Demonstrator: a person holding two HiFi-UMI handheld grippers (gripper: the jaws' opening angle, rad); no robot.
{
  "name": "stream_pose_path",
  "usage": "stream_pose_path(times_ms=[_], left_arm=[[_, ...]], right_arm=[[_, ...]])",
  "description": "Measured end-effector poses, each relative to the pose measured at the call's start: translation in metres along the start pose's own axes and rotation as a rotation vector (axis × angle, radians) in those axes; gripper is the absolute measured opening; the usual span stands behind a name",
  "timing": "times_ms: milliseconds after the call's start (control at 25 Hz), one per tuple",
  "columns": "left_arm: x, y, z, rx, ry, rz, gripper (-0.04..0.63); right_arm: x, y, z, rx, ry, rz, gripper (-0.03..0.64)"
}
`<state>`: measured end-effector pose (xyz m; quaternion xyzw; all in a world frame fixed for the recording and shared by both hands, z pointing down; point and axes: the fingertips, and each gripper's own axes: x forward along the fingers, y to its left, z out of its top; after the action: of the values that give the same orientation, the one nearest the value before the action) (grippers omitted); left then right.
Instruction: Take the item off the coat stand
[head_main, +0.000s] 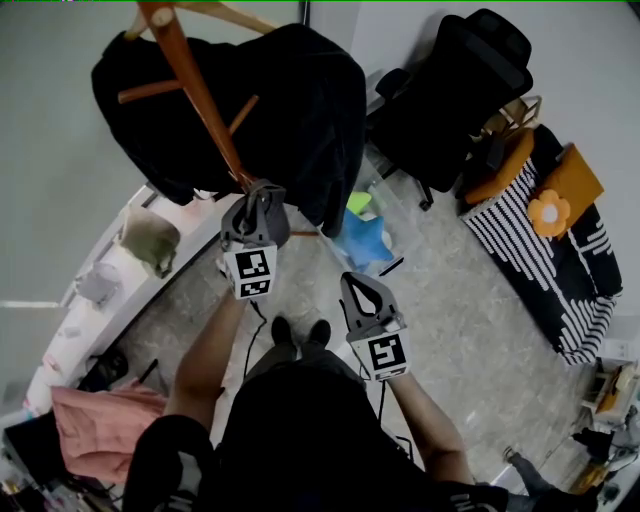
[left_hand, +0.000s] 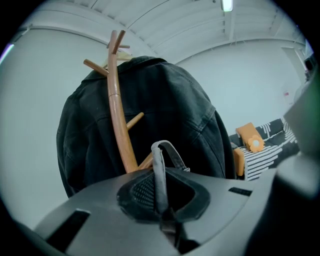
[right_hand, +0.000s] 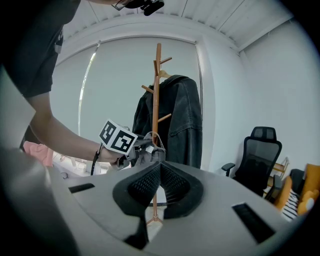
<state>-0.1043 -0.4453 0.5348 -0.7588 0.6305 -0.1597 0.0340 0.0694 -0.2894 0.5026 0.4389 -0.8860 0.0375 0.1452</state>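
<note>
- Currently my left gripper (head_main: 258, 200) is up against the slanted orange-brown wooden coat stand (head_main: 200, 95). Its pads (left_hand: 136, 192) are clamped on a narrow grey fabric strap with a small metal buckle (left_hand: 158, 170).
- From my left fingers, the strap rises straight toward 12 o'clock, so its long axis is upright. It then folds over and drops toward 4 o'clock, where the buckle sits.
- A short wooden peg (left_hand: 146, 161) lies just behind the strap, slanting up toward 2 o'clock off the pole. I cannot tell whether the loop is hooked over it or already free.
- Whatever grey item the strap belongs to is bunched at my fingertips, and its shape is unclear.
- A black denim jacket (head_main: 300, 110) hangs on the far side of the stand, at 12 to 1 o'clock from my left fingers.
- My right gripper (head_main: 352, 282) is pressed shut on nothing, well apart from the stand, at 5 o'clock from the left one.
- I judge the left hand must carry the strap up and out along the peg's slant.
</note>
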Motion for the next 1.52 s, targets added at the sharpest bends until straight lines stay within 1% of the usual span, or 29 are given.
stream_pose_path(times_ms=[280, 480, 680, 880, 1120, 1320, 1520], left_arm=[[-0.025, -0.009, 0.017, -0.032, -0.059, -0.053, 0.029], [-0.055, -0.013, 0.035, -0.052, -0.116, -0.096, 0.029], [-0.083, -0.008, 0.046, -0.084, -0.173, -0.11, 0.029], [-0.113, 0.003, 0.052, -0.104, -0.205, -0.111, 0.029], [-0.143, 0.019, 0.043, -0.131, -0.197, -0.103, 0.029], [-0.167, 0.036, 0.027, -0.137, -0.184, -0.082, 0.029], [-0.185, 0.049, 0.011, -0.161, -0.173, -0.069, 0.029]], right_arm=[[0.0, -0.003, -0.002, 0.03, -0.015, -0.009, 0.018], [-0.004, -0.003, -0.002, 0.038, -0.027, -0.014, 0.018], [-0.009, -0.001, 0.002, 0.035, -0.047, -0.014, 0.018], [-0.014, 0.003, 0.007, 0.031, -0.054, -0.014, 0.018], [-0.021, 0.009, 0.012, 0.044, -0.068, -0.007, 0.018], [-0.026, 0.014, 0.015, 0.031, -0.078, 0.001, 0.018], [-0.029, 0.018, 0.016, 0.031, -0.083, 0.001, 0.018]])
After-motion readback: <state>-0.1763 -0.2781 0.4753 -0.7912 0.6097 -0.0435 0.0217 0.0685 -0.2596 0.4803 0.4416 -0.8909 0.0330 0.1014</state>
